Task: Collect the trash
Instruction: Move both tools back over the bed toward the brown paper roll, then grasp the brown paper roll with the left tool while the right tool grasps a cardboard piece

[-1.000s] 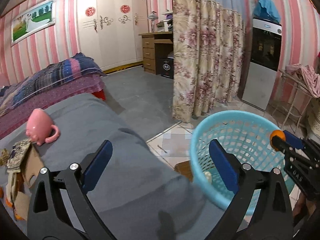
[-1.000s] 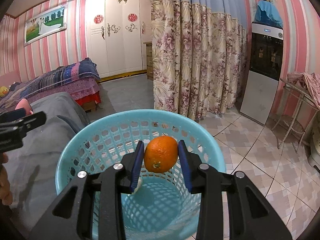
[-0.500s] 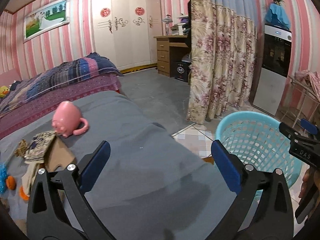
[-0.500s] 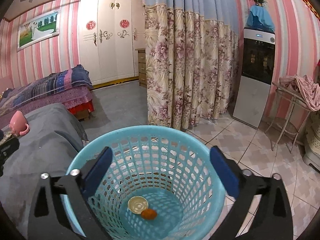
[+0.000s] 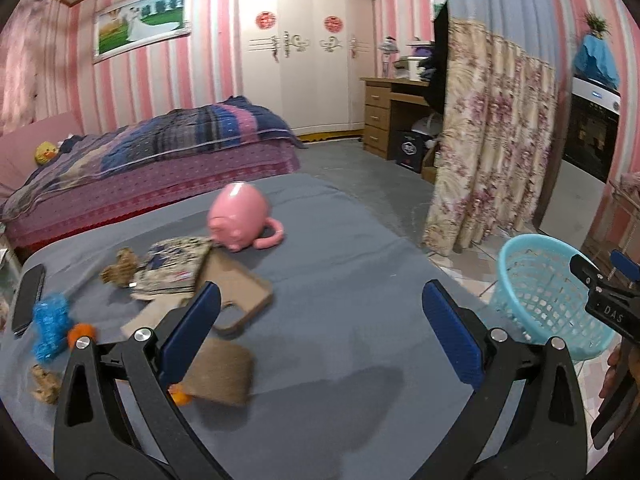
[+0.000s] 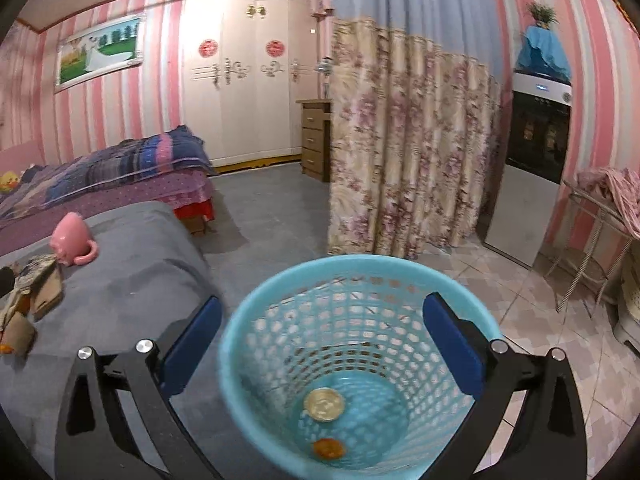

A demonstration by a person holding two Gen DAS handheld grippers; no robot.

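grey cloth covers the table [image 5: 340, 280] where the trash lies, and the pink mug [image 5: 240, 222] on it serves as the landmark. the left gripper [image 5: 320, 328] is spread wide with nothing between its pads and points over the table. nearer than the mug and to its left, as this camera sees it, sit a cardboard cutout [image 5: 236, 292], a printed wrapper [image 5: 176, 266], a brown card [image 5: 222, 372] close to the left finger, a small orange piece [image 5: 82, 334], a blue scrubby lump [image 5: 50, 326] and brown crumbs [image 5: 120, 268]. a dark phone [image 5: 28, 300] lies farther left; probably not trash.

the cutout's long axis runs diagonally from the mug toward the left finger, so a grasp across its narrow width looks the likely choice. the left gripper is clearly the nearer one to all of this.

the right gripper [image 6: 320, 340] is also spread wide and empty, hanging over the blue basket [image 6: 256, 320], which stands on the floor to the mug's right, off the table's edge. an orange [image 6: 328, 448] and a round lid [image 6: 324, 404] rest on the basket's bottom.

readable writing: "das" on the right gripper's body in the left view. the wrapper's print is too blurred to read.
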